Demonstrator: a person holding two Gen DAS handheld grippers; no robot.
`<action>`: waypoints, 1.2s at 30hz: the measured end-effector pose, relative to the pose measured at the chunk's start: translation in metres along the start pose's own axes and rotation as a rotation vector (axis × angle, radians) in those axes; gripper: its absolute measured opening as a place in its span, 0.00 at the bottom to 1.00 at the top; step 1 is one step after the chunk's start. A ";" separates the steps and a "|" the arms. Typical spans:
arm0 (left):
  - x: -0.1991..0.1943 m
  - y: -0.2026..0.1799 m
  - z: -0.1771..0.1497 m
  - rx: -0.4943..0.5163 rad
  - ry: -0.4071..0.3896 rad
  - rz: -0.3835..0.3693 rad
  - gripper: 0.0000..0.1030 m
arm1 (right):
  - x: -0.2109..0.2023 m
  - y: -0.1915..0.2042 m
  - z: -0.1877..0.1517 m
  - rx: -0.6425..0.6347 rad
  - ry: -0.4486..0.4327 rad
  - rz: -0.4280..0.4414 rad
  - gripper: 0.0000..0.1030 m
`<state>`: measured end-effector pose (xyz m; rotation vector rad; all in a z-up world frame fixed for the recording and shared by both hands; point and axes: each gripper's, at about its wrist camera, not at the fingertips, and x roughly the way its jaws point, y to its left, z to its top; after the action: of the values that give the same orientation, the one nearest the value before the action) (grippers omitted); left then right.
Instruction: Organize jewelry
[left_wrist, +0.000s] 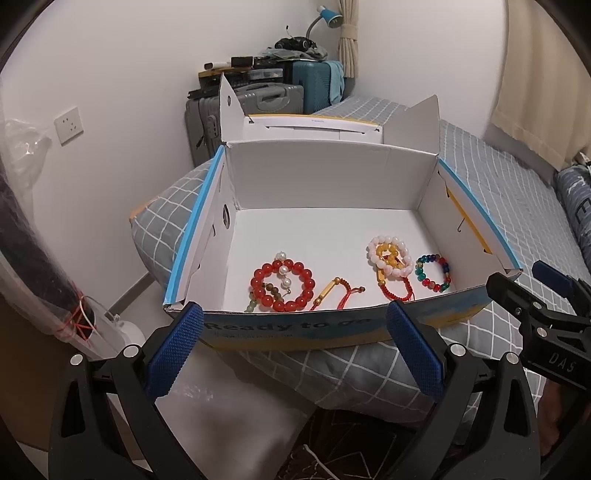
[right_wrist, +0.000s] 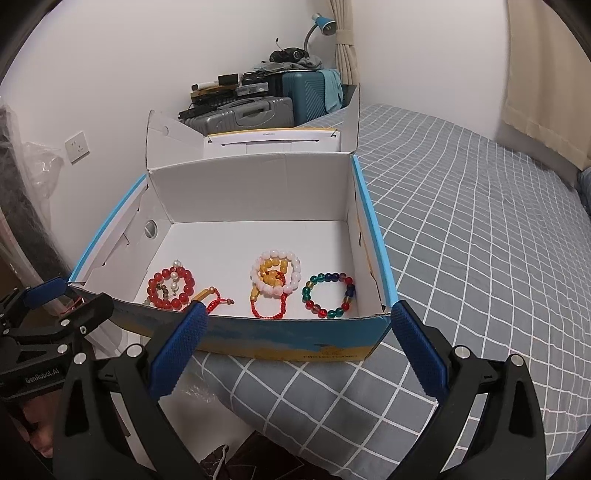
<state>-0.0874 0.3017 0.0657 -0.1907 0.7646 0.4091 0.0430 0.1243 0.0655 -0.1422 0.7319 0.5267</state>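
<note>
An open white cardboard box (left_wrist: 325, 173) (right_wrist: 255, 188) rests on a grey checked pillow on the bed. Inside lie a red bead bracelet (left_wrist: 282, 284) (right_wrist: 171, 289) with pearls across it, a gold-tube red cord bracelet (left_wrist: 332, 293) (right_wrist: 208, 297), a pink bead bracelet (left_wrist: 389, 256) (right_wrist: 275, 273) over yellow beads and a red cord, and a multicoloured bead bracelet (left_wrist: 433, 272) (right_wrist: 328, 295). My left gripper (left_wrist: 293, 319) stands open just before the box's near wall, holding nothing. My right gripper (right_wrist: 297, 319) is open too, at the same wall, empty.
The grey checked bedspread (right_wrist: 480, 240) stretches to the right of the box. Suitcases (left_wrist: 258, 96) stacked with clutter stand against the far wall, under a blue lamp (left_wrist: 327, 16). A plastic-wrapped dark roll (left_wrist: 33, 240) leans at the left. The box lid (left_wrist: 314, 127) stands up behind.
</note>
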 end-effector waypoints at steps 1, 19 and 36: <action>0.000 0.000 0.000 -0.002 -0.003 0.006 0.94 | -0.001 0.000 0.000 -0.003 0.000 -0.001 0.93; -0.004 0.000 0.001 -0.009 -0.021 0.032 0.94 | -0.001 0.000 0.000 -0.011 0.002 -0.005 0.93; -0.003 -0.006 0.001 0.015 -0.028 0.049 0.94 | 0.002 0.003 0.000 -0.011 0.006 -0.008 0.93</action>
<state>-0.0860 0.2955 0.0685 -0.1524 0.7458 0.4518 0.0430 0.1275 0.0645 -0.1566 0.7346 0.5233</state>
